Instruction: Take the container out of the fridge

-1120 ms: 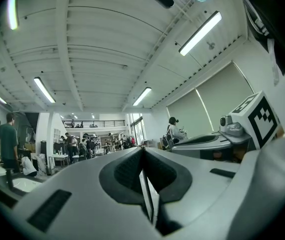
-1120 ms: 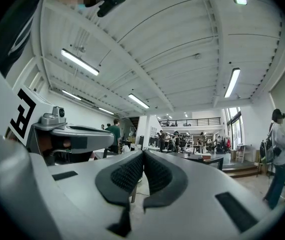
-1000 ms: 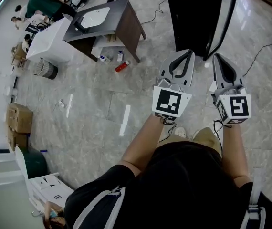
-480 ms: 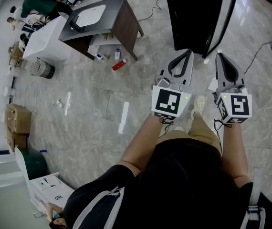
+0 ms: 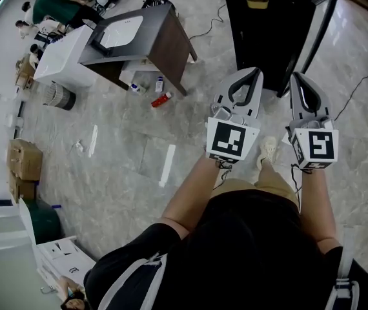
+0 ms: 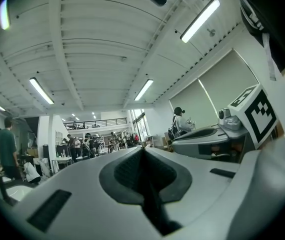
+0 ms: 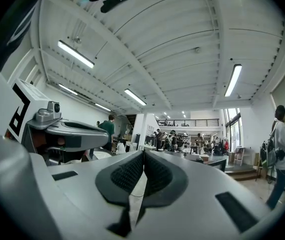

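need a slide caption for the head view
Person stands on grey marble floor, grey left tool and grey right tool shut and empty, held out toward the tall black fridge.

Bright, even light from ceiling strip lights (image 6: 198, 20); soft sheen on the floor (image 5: 348, 37) right of the black cabinet (image 5: 271, 31). Fisheye curvature bends edges, corners vignette dark; nearest foreground blurs.

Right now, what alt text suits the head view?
From above: a person holds the left hand-held gripper and right hand-held gripper, both shut and empty, toward a black fridge; a sink cabinet stands left of it.
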Available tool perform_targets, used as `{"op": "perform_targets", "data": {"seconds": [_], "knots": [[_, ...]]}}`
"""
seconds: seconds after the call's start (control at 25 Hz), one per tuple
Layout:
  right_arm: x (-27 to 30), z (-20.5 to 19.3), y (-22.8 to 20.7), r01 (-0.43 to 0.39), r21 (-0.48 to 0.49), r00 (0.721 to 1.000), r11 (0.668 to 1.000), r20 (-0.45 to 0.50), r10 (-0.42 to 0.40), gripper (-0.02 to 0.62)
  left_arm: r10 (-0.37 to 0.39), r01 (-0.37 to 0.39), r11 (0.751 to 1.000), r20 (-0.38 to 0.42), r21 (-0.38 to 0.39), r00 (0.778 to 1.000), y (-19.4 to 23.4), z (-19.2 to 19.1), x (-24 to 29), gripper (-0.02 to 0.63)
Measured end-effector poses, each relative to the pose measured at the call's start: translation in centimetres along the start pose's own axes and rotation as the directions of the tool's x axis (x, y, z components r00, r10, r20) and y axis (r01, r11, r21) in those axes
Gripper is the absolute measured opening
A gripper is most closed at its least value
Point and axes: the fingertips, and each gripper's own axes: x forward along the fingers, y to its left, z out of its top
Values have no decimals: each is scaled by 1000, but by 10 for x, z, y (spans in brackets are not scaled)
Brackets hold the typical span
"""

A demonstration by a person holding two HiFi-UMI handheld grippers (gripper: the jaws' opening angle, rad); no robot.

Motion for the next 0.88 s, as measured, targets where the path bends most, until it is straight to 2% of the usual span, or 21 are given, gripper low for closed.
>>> {"op": "perform_targets", "data": {"seconds": [0.4,0.56,0.68,0.88], "knots": [[131,-3,-123,-45,7,999,999,21,45,37,18,-18,999,-5,27,1000,39,-3,169,25],[175,-10,-158,-69,9,997,998,25,69,37,26,-25,999,-34,25,999,54,-13,223,25],[203,-15,-183,-84,12,996,996,27,84,37,35,-34,998,-18,46,999,63,-16,261,25],[240,-25,-217,-103,23,994,994,30,102,37,45,-43,998,-49,49,998,74,-27,309,25]]}}
